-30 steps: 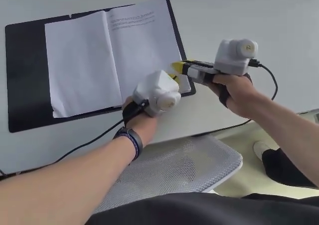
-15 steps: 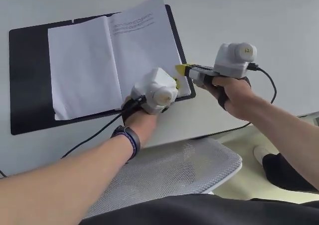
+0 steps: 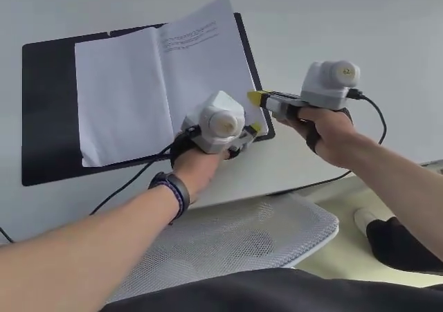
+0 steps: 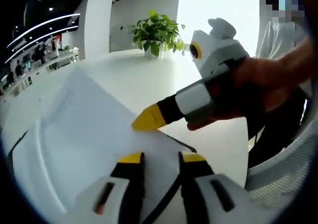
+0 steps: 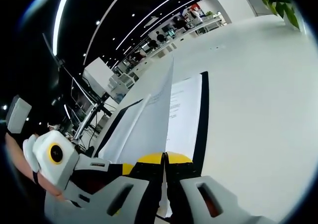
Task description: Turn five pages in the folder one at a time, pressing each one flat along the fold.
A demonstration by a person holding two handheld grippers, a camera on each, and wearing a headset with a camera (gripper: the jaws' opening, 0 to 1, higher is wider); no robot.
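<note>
Folder (image 3: 48, 111): black cover, lying open and flat on the white table (image 3: 346, 21), far and to the left of both grippers. The left-hand page (image 3: 121, 97) lies flat on the cover. The right-hand page (image 3: 208, 63) carries a few lines of print at its far end and is raised off the cover, its outer edge lifted and tilted towards the fold. The right gripper (image 3: 253, 98) is at the near right corner of the folder. In the right gripper view its yellow-tipped jaws are closed together on the near edge of the raised page (image 5: 154, 119), which rises from between them, with the folder's black border (image 5: 202, 119) just to the right. The left gripper (image 3: 255, 129) sits just near of the right gripper, at the folder's near right edge. In the left gripper view its jaws stand apart with a clear gap and nothing clamped between them, and the white sheet (image 4: 84, 129) lies below and beyond the tips. The right gripper's yellow tip (image 4: 148, 119) is close above them. A black cable (image 3: 377, 118) runs from the rear of the right gripper. A dark wristband (image 3: 173, 187) is on the left wrist. A mesh chair seat (image 3: 242, 236) lies near of the table edge, and a potted plant (image 4: 156, 33) stands at the far end of the table.
</note>
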